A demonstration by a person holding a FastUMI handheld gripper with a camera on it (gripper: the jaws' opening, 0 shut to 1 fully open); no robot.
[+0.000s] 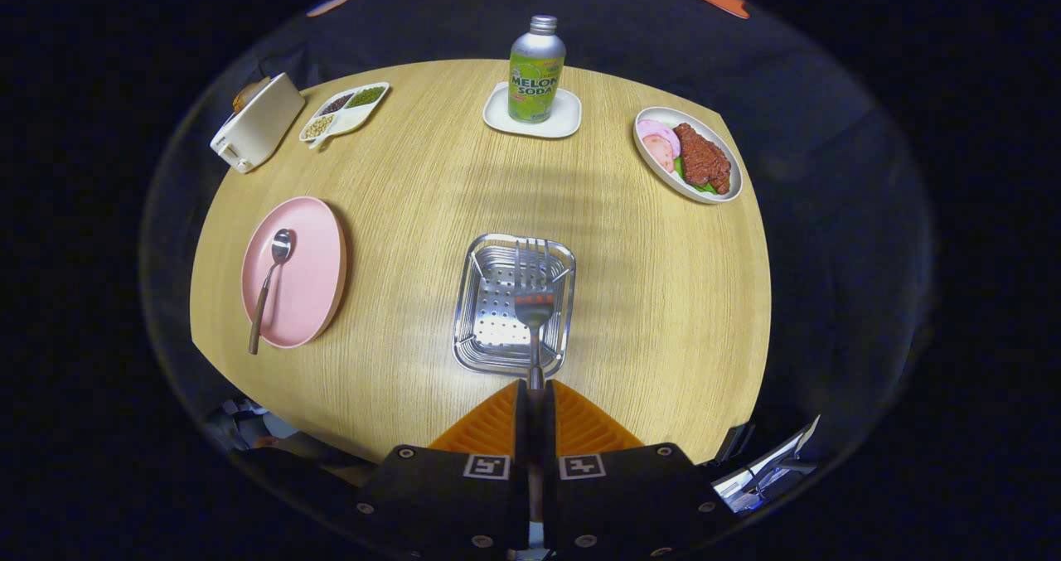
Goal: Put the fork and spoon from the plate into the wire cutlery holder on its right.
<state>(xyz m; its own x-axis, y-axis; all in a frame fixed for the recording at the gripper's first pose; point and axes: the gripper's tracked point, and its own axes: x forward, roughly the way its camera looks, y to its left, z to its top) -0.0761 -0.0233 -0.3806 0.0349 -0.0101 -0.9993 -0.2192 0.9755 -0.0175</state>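
over the wire cutlery holder (514,304): tool (535,395) clenched on the fork (535,296) handle, tines forward above the basket.
fork looks stiff, light, slick metal; a grip low on the handle leaves the head free to swing. spoon (269,287) lies on the pink plate (311,296) to the left, handle over the rim, the likeliest hold. open counter (398,213) between plate and holder.

A staged dining booth. My tool (535,391) faces a wooden tabletop (663,312) with a toaster (255,123), plated food (688,157) and dark cloth walls (812,122).
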